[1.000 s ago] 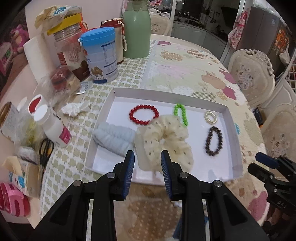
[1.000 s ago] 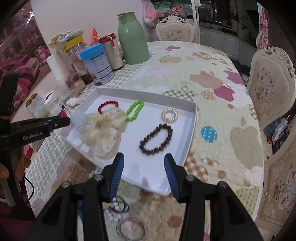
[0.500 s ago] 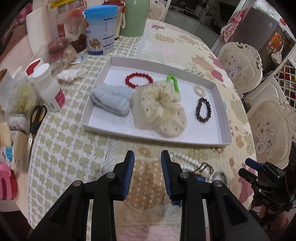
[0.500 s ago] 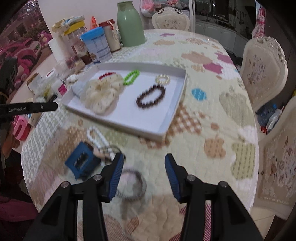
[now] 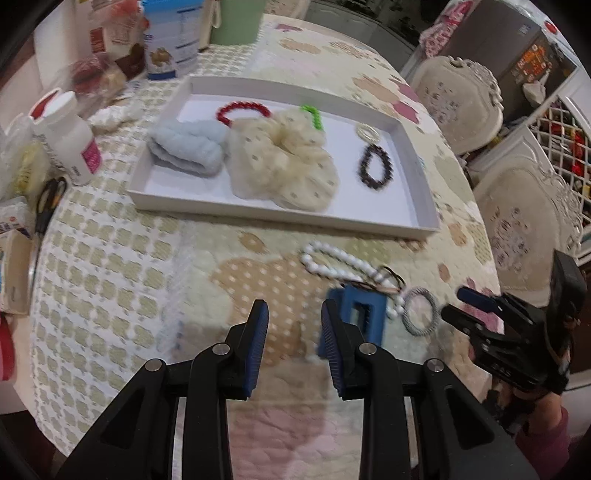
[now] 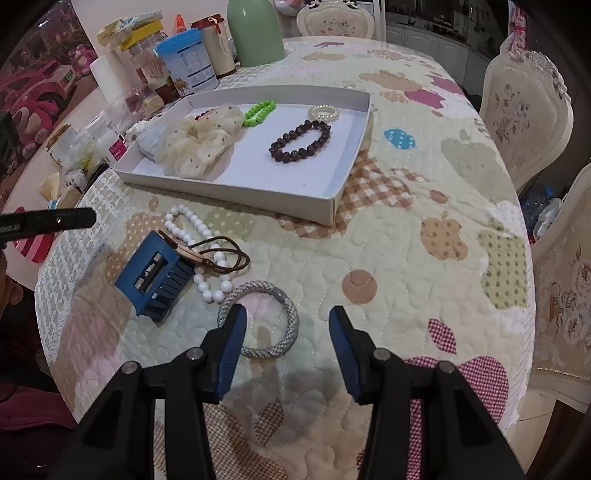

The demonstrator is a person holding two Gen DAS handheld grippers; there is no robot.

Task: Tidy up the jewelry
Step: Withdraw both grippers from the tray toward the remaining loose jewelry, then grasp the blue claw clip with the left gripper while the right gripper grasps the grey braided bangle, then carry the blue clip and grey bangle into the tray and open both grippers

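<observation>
A white tray (image 5: 424,206) (image 6: 347,177) holds a cream scrunchie (image 5: 284,162) (image 6: 195,136), a blue-grey scrunchie (image 5: 188,146), a red bracelet (image 5: 236,109), a green bracelet (image 5: 314,116) (image 6: 258,110), a pearl ring (image 5: 367,131) (image 6: 324,112) and a dark bead bracelet (image 5: 375,164) (image 6: 301,140). On the cloth in front lie a white bead bracelet (image 5: 332,260) (image 6: 199,240), a blue hair claw (image 5: 364,314) (image 6: 155,275), a brown hair tie (image 6: 225,258) and a silver-grey bangle (image 5: 421,312) (image 6: 264,319). My left gripper (image 5: 293,325) is open and empty beside the claw. My right gripper (image 6: 286,332) is open over the bangle.
Jars, a blue-lidded tin (image 6: 186,64), a green flask (image 6: 255,29), a white pill bottle (image 5: 70,144) and scissors (image 5: 48,203) crowd the table's left side. Ornate chairs (image 6: 524,110) stand to the right. The table's front edge is close below both grippers.
Both grippers have pulled back from the tray toward the table's near edge. The loose pieces on the cloth have come into view. Both stay open.
</observation>
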